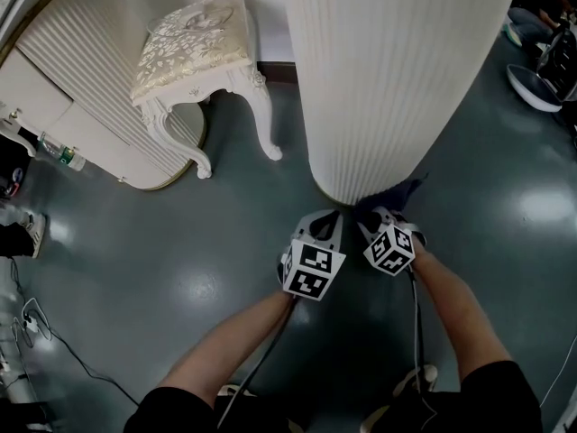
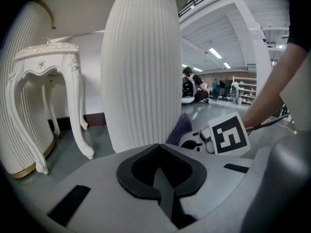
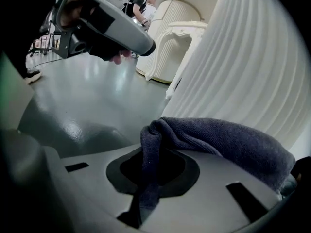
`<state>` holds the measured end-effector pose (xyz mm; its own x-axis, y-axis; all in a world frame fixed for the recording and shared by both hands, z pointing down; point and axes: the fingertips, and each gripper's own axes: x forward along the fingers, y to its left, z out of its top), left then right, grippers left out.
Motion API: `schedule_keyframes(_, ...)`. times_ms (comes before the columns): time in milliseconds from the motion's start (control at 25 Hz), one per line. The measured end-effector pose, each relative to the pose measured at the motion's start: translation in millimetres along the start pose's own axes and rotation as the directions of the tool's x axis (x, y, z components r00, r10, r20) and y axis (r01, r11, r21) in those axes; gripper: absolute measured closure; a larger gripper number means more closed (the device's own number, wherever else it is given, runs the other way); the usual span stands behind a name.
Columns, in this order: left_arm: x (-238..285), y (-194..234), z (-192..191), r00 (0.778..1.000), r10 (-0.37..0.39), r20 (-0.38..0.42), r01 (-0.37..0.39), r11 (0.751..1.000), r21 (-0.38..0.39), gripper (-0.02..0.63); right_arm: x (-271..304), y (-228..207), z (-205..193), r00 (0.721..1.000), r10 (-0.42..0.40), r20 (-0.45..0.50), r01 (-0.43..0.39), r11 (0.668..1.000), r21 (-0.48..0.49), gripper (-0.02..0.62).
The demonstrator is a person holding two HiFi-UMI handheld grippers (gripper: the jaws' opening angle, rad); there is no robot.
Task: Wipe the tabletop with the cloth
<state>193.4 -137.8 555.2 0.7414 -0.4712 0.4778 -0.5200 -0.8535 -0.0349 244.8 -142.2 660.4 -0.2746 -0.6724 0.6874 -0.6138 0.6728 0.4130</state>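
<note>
A dark blue-grey cloth [image 3: 218, 142] hangs out of my right gripper [image 3: 146, 191], which is shut on it. In the head view the cloth [image 1: 397, 192] pokes out ahead of the right gripper [image 1: 371, 216], right against the foot of a tall white fluted pedestal [image 1: 388, 70]. My left gripper [image 1: 326, 219] is beside it on the left, its jaws shut with nothing between them [image 2: 163, 178]. From the left gripper view the pedestal [image 2: 141, 67] rises close ahead, with the cloth [image 2: 180, 129] and the right gripper's marker cube [image 2: 229, 134] to its right. No tabletop surface shows.
An ornate white stool [image 1: 194, 39] with curved legs stands at the back left, next to a ribbed cream cabinet [image 1: 81, 88]. A water bottle [image 1: 61, 154] and cables [image 1: 36, 323] lie on the grey floor at the left. People [image 2: 190, 87] sit far off.
</note>
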Motion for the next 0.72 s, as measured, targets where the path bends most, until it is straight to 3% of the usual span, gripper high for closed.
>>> schedule_keyframes(160, -5.3, -1.9, 2.2, 1.0, -0.008, 0.001, 0.008, 1.0, 0.003, 0.598, 9.5, 8.2, 10.8, 0.999, 0.028, -0.019, -0.028, 1.0, -0.011, 0.569)
schedule_keyframes(360, -16.6, 3.2, 14.1, 1.0, 0.006, 0.029, -0.006, 1.0, 0.015, 0.598, 1.6, 1.6, 37.4, 0.998, 0.048, 0.046, -0.049, 0.999, 0.019, 0.569)
schedule_keyframes(720, -34.8, 31.5, 23.1, 0.996, 0.071, 0.053, -0.072, 0.997, 0.022, 0.598, -33.0, -15.5, 90.1, 0.982, -0.015, 0.189, 0.003, 0.998, 0.064, 0.569)
